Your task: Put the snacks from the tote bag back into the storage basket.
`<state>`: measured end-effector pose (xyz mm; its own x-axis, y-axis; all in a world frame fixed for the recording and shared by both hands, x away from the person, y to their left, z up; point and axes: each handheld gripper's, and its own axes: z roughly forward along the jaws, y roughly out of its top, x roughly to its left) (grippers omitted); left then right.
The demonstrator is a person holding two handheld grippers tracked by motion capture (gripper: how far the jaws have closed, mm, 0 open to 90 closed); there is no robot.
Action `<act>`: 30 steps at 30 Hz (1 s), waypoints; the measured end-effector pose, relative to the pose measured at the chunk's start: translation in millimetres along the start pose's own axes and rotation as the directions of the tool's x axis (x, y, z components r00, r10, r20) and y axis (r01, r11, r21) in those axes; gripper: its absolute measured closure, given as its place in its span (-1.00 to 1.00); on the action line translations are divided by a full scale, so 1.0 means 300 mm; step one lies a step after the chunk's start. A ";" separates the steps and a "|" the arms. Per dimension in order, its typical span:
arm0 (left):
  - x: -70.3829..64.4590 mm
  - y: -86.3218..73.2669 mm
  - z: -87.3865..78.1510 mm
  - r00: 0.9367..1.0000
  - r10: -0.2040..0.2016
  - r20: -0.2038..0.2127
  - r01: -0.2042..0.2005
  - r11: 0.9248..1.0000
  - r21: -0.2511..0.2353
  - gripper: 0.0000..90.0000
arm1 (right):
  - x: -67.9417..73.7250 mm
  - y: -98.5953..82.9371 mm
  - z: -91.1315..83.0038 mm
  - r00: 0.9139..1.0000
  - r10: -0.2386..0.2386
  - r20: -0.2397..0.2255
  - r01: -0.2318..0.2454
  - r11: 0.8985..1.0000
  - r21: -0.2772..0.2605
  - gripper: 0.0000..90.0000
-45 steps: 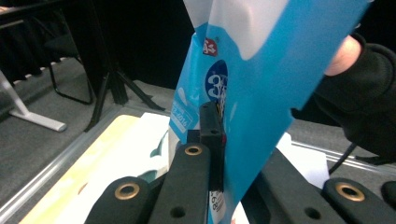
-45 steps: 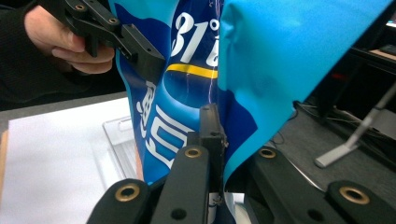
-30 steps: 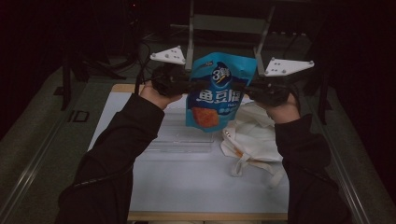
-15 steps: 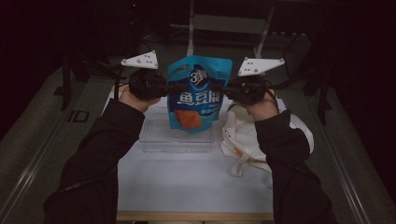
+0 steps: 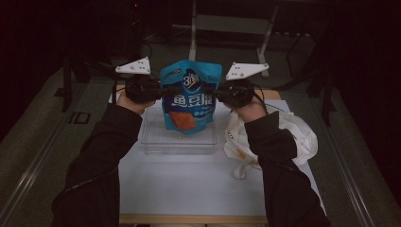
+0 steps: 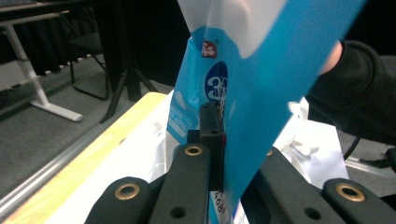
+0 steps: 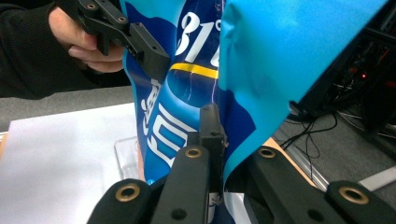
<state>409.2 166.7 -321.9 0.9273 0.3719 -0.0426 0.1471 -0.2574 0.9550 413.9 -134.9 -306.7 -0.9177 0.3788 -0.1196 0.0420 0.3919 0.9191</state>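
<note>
Hanging upright between the two tongs, the blue snack bag (image 5: 190,97) is clamped at its side edges by left gripper (image 5: 161,90) and right gripper (image 5: 218,91), above the clear tray (image 5: 156,142).

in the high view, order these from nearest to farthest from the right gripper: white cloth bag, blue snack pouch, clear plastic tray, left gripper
1. blue snack pouch: clamped in the right gripper, to its left.
2. white cloth bag: on the table just below and right of that hand.
3. clear plastic tray: on the table under the pouch.
4. left gripper: across the pouch, on its far edge.
</note>
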 end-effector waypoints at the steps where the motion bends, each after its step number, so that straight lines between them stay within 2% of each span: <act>1: 0.005 -0.008 0.005 1.000 -0.005 0.002 0.005 1.000 0.002 1.00 | -0.004 -0.006 0.006 1.000 0.005 0.000 -0.005 1.000 0.003 0.99; 8: 0.042 -0.066 0.034 0.999 -0.041 0.013 0.041 0.999 0.012 1.00 | -0.020 -0.061 0.044 0.999 0.040 0.002 -0.040 0.999 0.024 0.99; 11: 0.044 -0.073 0.036 0.999 -0.043 0.014 0.042 0.999 0.015 1.00 | -0.021 -0.076 0.053 0.999 0.047 -0.001 -0.047 0.998 0.031 0.99; 14: 0.050 -0.106 0.045 0.998 -0.054 0.023 0.053 0.998 0.038 1.00 | -0.017 -0.106 0.067 0.998 0.068 -0.011 -0.067 0.997 0.040 0.99; 17: 0.048 -0.128 0.049 0.998 -0.056 0.022 0.055 0.997 0.052 1.00 | -0.009 -0.126 0.077 0.998 0.067 -0.014 -0.066 0.996 0.054 0.99; 30: 0.062 -0.211 0.063 0.995 -0.091 0.041 0.088 0.994 0.068 1.00 | 0.015 -0.197 0.117 0.995 0.099 -0.030 -0.096 0.992 0.082 0.99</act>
<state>423.5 173.1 -388.8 0.9234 0.3571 -0.1412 0.2512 -0.2836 0.9255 421.1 -127.0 -374.7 -0.9204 0.3906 -0.0172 0.1620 0.4210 0.8925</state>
